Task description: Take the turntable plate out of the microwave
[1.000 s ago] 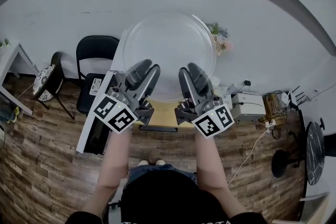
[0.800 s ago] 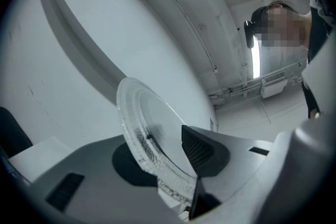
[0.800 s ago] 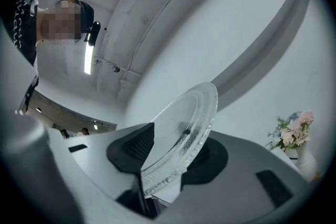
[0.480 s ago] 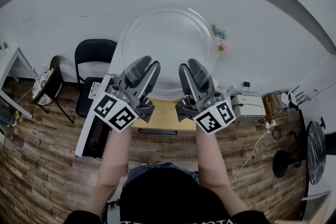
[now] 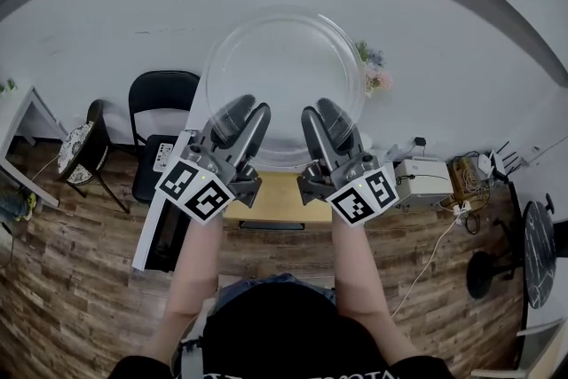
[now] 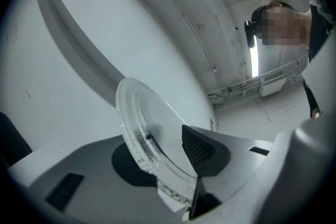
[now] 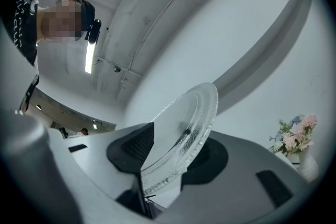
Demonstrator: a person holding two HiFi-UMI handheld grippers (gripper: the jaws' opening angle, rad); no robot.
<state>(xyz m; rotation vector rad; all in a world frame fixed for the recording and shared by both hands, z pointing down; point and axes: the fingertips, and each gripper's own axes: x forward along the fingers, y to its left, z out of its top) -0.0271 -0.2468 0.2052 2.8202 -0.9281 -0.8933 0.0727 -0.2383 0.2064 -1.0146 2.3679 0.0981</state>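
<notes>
The clear glass turntable plate (image 5: 284, 75) is held up in the air in front of the white wall, tilted toward me. My left gripper (image 5: 241, 115) is shut on its lower left rim and my right gripper (image 5: 327, 115) on its lower right rim. In the left gripper view the plate (image 6: 142, 118) stands edge-on between the grey jaws of that gripper (image 6: 173, 165). In the right gripper view the plate (image 7: 184, 123) likewise sits clamped in the right gripper (image 7: 168, 157). The white microwave (image 5: 164, 213) stands below at the left, on a wooden tabletop (image 5: 271, 191).
A black chair (image 5: 160, 102) stands against the wall at the left, with a patterned stool (image 5: 75, 146) beside it. Flowers (image 5: 373, 71) and a white box (image 5: 422, 177) with cables are at the right. A round black table (image 5: 537, 253) is at the far right.
</notes>
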